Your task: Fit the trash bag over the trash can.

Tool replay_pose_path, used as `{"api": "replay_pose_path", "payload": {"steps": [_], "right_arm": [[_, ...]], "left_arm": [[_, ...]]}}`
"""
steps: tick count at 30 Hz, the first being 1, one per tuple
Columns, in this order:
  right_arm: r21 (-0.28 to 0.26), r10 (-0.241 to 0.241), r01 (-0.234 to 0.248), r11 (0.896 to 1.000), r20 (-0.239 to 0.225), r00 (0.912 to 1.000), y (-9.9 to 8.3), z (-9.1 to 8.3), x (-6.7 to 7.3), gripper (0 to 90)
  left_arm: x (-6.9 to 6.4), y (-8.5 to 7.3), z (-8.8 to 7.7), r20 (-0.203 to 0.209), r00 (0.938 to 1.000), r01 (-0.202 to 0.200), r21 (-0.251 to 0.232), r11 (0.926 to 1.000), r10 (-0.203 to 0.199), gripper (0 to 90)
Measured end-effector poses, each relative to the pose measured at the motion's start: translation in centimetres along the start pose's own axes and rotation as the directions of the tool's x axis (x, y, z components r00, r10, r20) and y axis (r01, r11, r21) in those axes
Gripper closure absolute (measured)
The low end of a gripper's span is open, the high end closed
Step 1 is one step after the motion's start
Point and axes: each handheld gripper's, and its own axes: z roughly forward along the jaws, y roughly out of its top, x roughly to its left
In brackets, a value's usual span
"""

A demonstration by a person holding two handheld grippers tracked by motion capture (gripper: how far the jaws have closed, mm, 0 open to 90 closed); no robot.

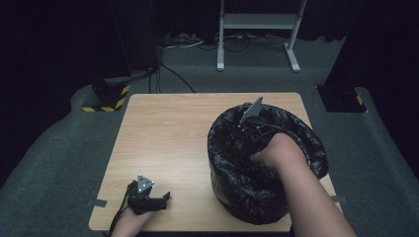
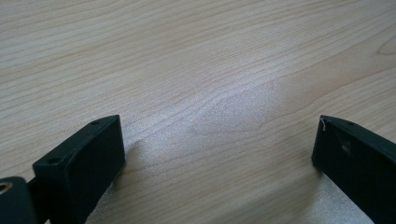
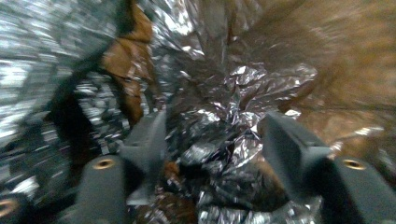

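Note:
A round bin lined with a black plastic bag stands on the right half of the wooden table. My right gripper reaches down into the bin from the near side, its grey plate sticking up above the rim and its fingertips hidden inside. In the right gripper view its jaws stand apart over the crumpled, shiny liner, which bulges between them without being pinched. My left gripper rests near the table's front left edge. It is open, with bare wood between the fingers.
The bag's edge is folded over the bin's rim. Brownish patches show among the liner's folds, blurred. Beyond the table lie a grey carpet, a white stand's legs and cables. The table's left half is bare wood.

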Motion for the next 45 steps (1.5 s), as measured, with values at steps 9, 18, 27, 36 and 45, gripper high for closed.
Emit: {"api": "replay_pose_path", "payload": {"steps": [9,18,27,36,45], "right_arm": [[-0.131,0.06,-0.056,0.99,0.028,0.9978,-1.2,-5.2,-1.6,20.8],[-0.215,0.146,-0.127,0.968,0.075,0.9864,-3.8,-9.5,-6.0,20.5],[-0.257,0.244,-0.214,0.942,0.093,0.9652,-6.7,-11.2,-10.9,19.8],[-0.28,0.342,-0.308,0.909,0.081,0.936,-9.4,-8.9,-15.7,18.1],[-0.233,0.411,-0.389,0.891,0.051,0.9103,-10.8,-2.5,-19.6,17.2]], "left_arm": [[0.0,0.1,0.1,-0.001,1.0,-0.004,0.002,1.0,0.004,1.9],[0.0,0.1,0.1,-0.002,1.0,-0.005,0.002,1.0,0.005,1.7],[0.0,0.0,0.0,-0.005,1.0,-0.001,0.002,1.0,0.001,1.7],[0.0,0.1,0.0,-0.004,1.0,-0.004,0.005,1.0,0.004,1.7],[0.0,0.1,0.1,-0.004,1.0,-0.002,0.004,1.0,0.002,1.6]]}}
